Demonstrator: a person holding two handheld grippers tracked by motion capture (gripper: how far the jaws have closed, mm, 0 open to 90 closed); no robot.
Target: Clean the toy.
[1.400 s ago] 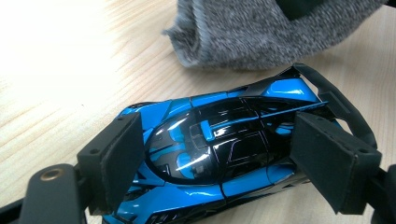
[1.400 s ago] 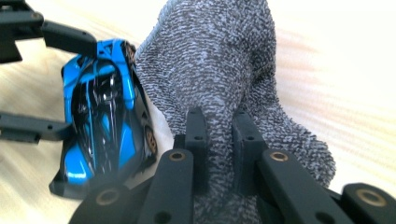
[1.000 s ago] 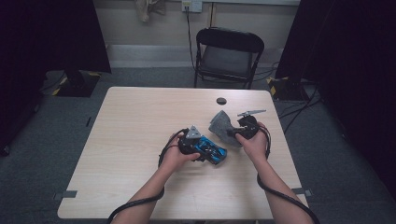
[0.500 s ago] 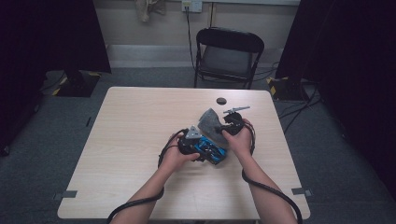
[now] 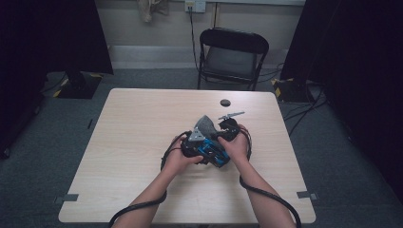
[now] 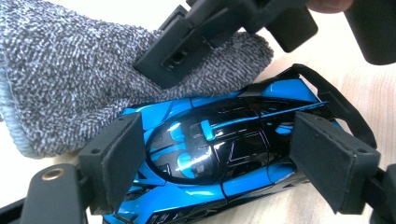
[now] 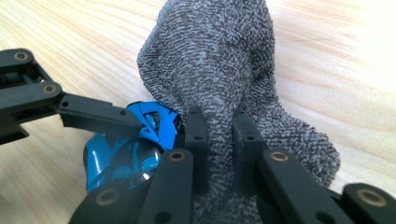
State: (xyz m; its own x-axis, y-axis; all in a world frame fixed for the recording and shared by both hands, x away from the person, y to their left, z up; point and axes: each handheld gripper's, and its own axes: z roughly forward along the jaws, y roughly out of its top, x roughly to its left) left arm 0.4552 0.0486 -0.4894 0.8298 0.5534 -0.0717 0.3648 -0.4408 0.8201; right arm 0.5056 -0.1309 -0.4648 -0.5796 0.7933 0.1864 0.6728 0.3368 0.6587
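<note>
- Near the middle of the worktop (image 5: 133, 142), the left claw (image 5: 202, 149) clamps a blue toy car (image 6: 219, 158) by its sides, forearm reaching forward.
- Right claw (image 7: 219, 154) pinches a grey cloth (image 7: 219, 60) shut, touching the car.

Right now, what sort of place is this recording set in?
Probably a recording studio or lab room, not a home: a bare wooden table on grey carpet, dark curtains at both sides, a folding chair, and taped cables on the floor.
</note>
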